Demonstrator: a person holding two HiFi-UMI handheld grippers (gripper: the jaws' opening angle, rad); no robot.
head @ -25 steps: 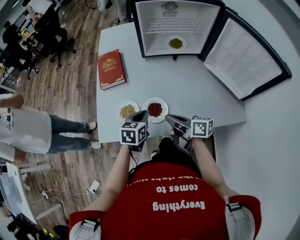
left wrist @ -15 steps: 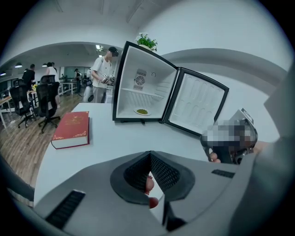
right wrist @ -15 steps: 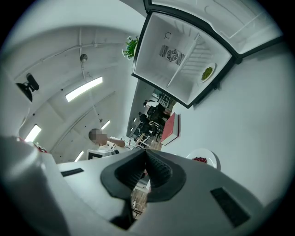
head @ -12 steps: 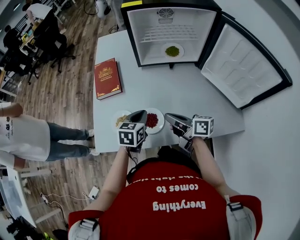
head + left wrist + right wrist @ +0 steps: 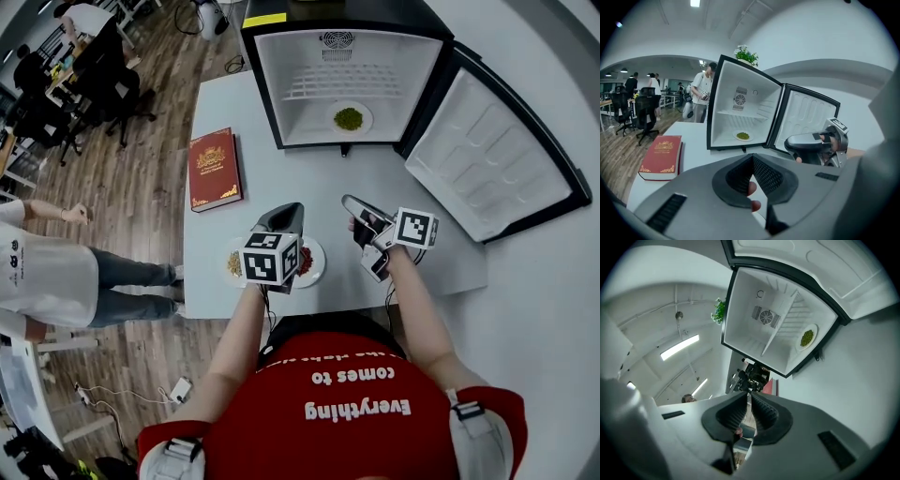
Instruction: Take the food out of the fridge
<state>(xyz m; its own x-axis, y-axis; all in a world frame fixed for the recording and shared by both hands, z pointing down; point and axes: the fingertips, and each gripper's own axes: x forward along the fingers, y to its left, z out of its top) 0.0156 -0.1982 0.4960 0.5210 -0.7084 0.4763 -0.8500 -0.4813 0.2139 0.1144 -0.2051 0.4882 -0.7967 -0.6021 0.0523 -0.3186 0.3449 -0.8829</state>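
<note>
- The plate of green food (image 5: 349,118) lies on the floor of the open fridge (image 5: 394,56), under its shelf. It is straight ahead of both tools and well apart from them.
- The right gripper (image 5: 354,204) hangs over the table with its jaws pressed together and nothing between them. The plate is in front of it, a little to its right side.
- The left gripper (image 5: 284,216) is also pressed together and empty. It is just beside the right one, a bit further from the fridge.
- I judge the step to be the approach to the last plate. Under the left gripper two plates are already out: a plate of red food (image 5: 307,262) and a plate of pale grains (image 5: 234,264).
- The next move calls for spreading the jaws of one tool, going low into the fridge and taking the thin rim of the plate, kept level so the food does not slide.
- The fridge door (image 5: 492,141) stands wide open, to the right of the right gripper.
- The table (image 5: 309,178) is pale grey; a red book (image 5: 211,169) lies to the left of the left gripper.
- Further left are a wooden floor (image 5: 141,187), office chairs (image 5: 103,84) and a standing person (image 5: 47,272).
</note>
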